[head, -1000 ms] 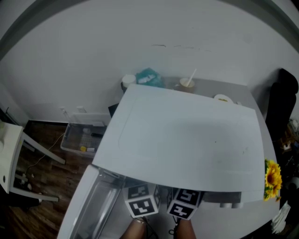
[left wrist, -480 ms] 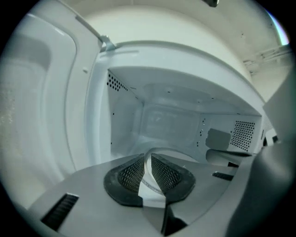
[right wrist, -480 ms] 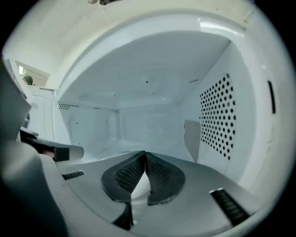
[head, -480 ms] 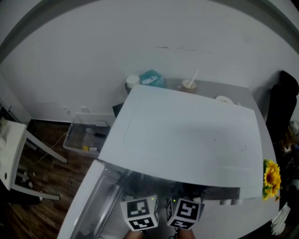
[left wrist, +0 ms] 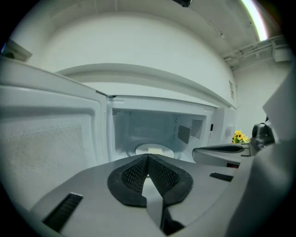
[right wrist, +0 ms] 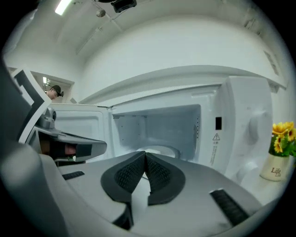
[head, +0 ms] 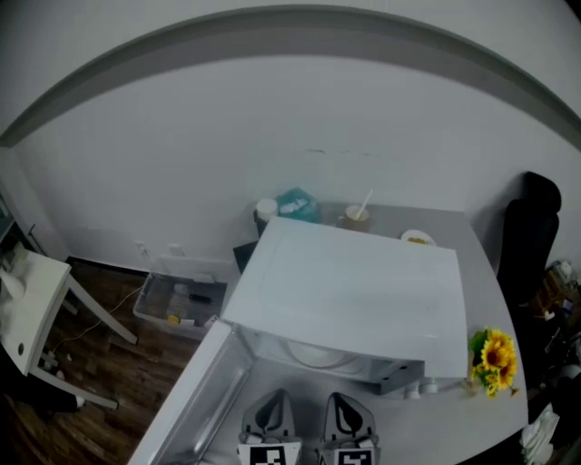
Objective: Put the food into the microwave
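Food [left wrist: 150,149] sits in microwave [head: 359,291]; your left gripper [left wrist: 148,158] clenched empty, right gripper [right wrist: 145,154] just closing on nothing; next, likely push door [head: 191,404] shut.

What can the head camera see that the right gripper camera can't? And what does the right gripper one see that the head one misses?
Only the head view shows the flat top of the microwave, the cup with a straw behind it and the clear bin on the floor. Only the right gripper view shows the warning triangle beside the microwave's opening and the ceiling light. Both show the microwave standing open, the round white plate inside it and the sunflowers.
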Available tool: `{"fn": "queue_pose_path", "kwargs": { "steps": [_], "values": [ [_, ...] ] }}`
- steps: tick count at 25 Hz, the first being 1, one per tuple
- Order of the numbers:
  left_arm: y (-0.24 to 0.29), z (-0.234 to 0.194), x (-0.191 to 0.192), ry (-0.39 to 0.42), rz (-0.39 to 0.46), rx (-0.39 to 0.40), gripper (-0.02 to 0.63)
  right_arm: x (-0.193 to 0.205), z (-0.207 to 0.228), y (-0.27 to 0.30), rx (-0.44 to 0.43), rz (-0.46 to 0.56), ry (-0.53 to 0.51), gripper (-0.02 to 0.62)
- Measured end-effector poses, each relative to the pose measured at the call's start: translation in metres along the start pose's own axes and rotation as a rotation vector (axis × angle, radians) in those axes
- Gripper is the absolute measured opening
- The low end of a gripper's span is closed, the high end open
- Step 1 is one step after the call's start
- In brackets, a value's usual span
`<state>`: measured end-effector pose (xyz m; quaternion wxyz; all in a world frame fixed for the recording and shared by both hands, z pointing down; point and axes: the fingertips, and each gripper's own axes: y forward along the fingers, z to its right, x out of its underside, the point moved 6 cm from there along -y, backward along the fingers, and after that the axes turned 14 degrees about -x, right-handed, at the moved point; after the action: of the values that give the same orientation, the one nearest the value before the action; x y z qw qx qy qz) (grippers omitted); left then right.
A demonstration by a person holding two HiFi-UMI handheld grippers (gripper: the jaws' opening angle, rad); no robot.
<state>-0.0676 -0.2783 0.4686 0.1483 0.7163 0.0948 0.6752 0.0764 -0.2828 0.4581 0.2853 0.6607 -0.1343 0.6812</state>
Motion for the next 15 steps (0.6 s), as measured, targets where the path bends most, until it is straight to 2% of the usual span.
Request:
{"fn": "queue_pose_path", "kwargs": {
  "steps": [10,15],
  "values": [
    [-0.107,0.006,-0.055,-0.034,0.016,0.102,0.009,-0.048,-0.030,-0.091,-0.017,0.009,-0.013,0.015],
    [-0.136,0.003,-0.072,-0.068,0.060,0.121,0.009,-0.068,-0.040,-0.124,-0.022,0.031,-0.018,0.015]
  ]
}}
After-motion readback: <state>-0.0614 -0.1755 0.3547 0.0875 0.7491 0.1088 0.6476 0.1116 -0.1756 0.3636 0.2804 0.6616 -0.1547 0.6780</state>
